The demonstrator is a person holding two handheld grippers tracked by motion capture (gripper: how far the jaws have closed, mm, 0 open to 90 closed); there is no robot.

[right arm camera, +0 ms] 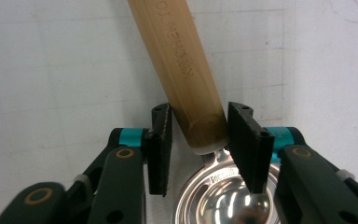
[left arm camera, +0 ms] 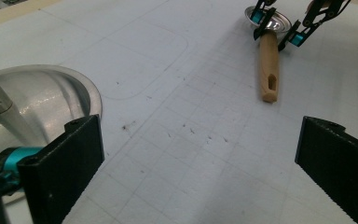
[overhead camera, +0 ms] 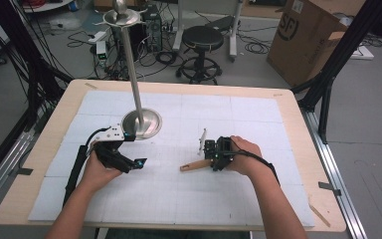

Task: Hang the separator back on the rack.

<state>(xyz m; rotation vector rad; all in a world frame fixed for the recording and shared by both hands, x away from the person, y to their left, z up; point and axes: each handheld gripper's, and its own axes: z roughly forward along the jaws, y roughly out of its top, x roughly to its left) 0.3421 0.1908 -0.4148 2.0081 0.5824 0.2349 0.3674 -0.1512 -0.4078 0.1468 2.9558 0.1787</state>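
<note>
My right gripper (right arm camera: 199, 140) has its jaws closed against the scoop (right arm camera: 186, 79) handle's bowl end, flat on the mat (overhead camera: 258, 194). I should hold square and lift level so the bowl won't tip. My left gripper (left arm camera: 200, 163) is spread wide and empty beside the stand (overhead camera: 140, 124).
</note>
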